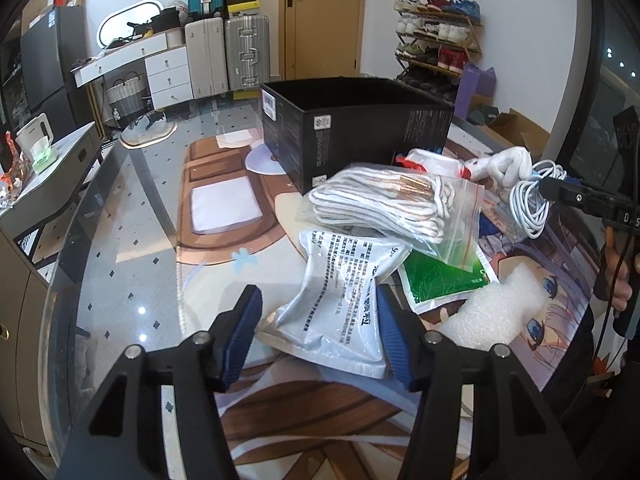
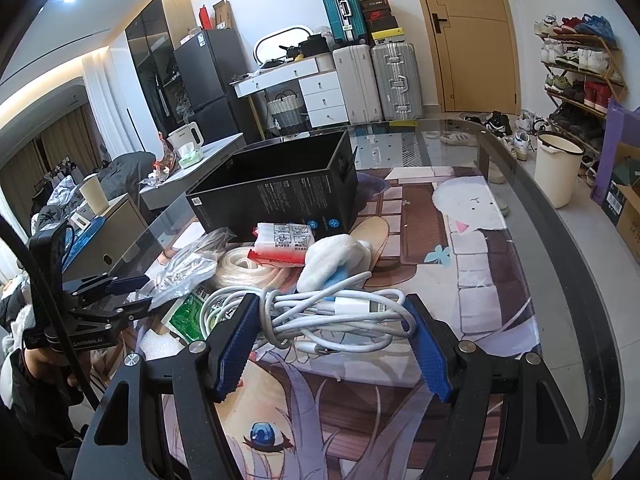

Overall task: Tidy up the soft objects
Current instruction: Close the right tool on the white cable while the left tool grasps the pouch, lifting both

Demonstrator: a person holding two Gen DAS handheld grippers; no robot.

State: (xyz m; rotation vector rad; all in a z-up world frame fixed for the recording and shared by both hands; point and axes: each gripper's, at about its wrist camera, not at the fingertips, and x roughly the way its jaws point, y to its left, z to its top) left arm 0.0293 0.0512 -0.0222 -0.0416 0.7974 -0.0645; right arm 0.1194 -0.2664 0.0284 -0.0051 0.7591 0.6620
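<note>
In the left wrist view, a white printed pouch (image 1: 332,304) sits between the blue pads of my left gripper (image 1: 318,294), which is shut on it; the pouch is crumpled and tilted up. Behind it lie a zip bag of white cords (image 1: 384,204), a green packet (image 1: 440,276) and a white foam piece (image 1: 496,308). My right gripper (image 2: 331,302) is shut on a coiled white cable (image 2: 320,312). A white plush (image 2: 336,260) and a red-and-white packet (image 2: 284,244) lie beyond it. An open black box (image 2: 280,188) stands behind the pile.
The pile rests on a glass table with a printed cartoon mat (image 2: 472,264). The table's curved edge (image 2: 568,264) runs along the right, with a white bucket (image 2: 558,168) on the floor past it. Left of the pile is bare glass (image 1: 132,264).
</note>
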